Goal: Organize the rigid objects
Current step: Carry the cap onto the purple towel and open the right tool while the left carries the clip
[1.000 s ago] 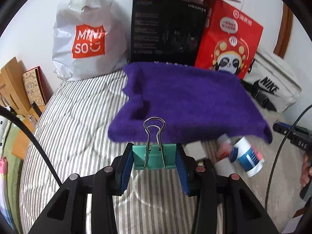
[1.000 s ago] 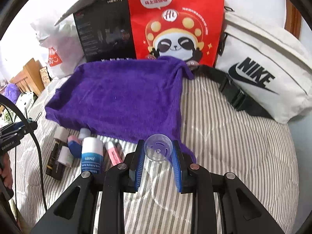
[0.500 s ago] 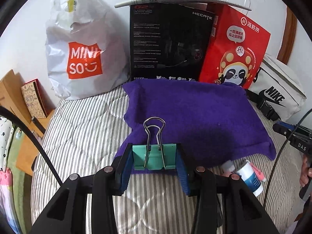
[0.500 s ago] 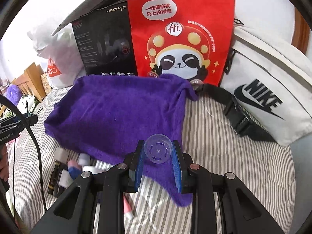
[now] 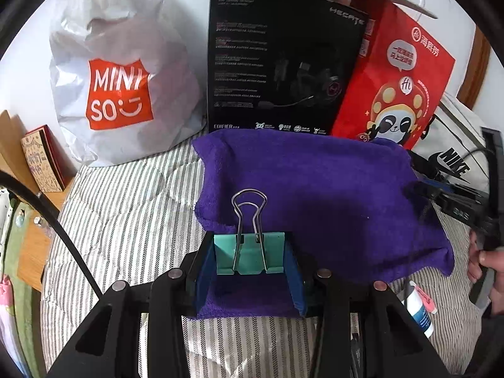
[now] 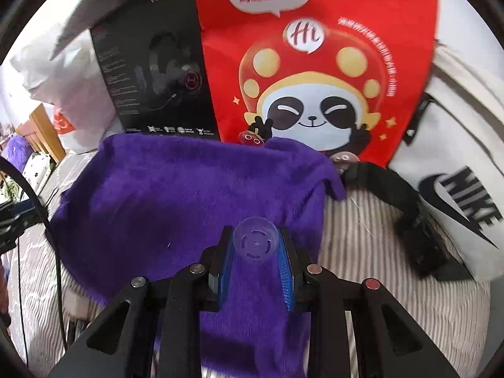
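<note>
Moved: both grippers are advancing over the purple fleece towel (image 5: 315,195) on the striped bed (image 5: 132,208); scattered tubes are dropping behind.
Left gripper (image 5: 249,271): jaws narrowly pinching teal metal binder clip (image 5: 249,253).
Right gripper (image 6: 255,269): jaws narrowly pinching clear round plastic cap (image 6: 255,244).
Risk: smooth cap is likely slipping out onto soft towel; clip could twist by its wire handles.

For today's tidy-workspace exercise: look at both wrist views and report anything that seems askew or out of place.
The purple towel lies rumpled and skewed across the striped bedding, its near corner flopped over. A few small tubes poke out from under its edge, half hidden instead of gathered together. The boxes and bags behind lean but look intact; nothing is spilled.
</note>
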Available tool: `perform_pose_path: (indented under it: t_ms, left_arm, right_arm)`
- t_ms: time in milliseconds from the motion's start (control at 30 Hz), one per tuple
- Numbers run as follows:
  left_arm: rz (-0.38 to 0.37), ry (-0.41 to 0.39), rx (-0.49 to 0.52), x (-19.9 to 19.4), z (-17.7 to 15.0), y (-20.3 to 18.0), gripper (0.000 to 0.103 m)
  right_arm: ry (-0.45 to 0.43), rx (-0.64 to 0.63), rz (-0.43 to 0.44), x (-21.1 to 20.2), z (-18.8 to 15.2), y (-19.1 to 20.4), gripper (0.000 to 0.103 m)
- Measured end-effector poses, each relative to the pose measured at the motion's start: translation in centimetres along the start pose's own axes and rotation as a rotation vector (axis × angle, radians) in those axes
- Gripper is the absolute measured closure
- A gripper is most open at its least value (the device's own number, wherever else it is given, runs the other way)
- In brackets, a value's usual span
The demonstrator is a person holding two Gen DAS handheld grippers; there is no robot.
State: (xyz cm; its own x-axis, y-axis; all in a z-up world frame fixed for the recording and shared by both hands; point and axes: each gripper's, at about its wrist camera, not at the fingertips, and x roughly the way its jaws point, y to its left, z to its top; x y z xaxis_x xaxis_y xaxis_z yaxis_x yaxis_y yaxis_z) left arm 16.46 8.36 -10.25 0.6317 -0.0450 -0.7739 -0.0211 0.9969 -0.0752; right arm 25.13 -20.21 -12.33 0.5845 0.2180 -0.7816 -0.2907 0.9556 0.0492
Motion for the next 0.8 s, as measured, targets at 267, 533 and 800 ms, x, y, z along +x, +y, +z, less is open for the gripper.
perform_pose_path:
  t_ms: [267, 533, 800]
  left_arm:
    - [-0.016, 0.017, -0.025, 0.8, -0.6, 1.0, 0.064]
    - [-0.037, 0.036, -0.024, 1.7, -1.6, 0.6, 0.064]
    - [-0.031, 0.042, -0.021, 1.5, -1.5, 0.4, 0.064]
  right_arm:
    - [0.061, 0.0, -0.039, 5.1, 2.1, -0.2, 0.076]
    - [0.15, 0.024, -0.066, 7.2, 2.8, -0.7, 0.076]
    - [0.168, -0.003, -0.066, 7.1, 2.7, -0.6, 0.063]
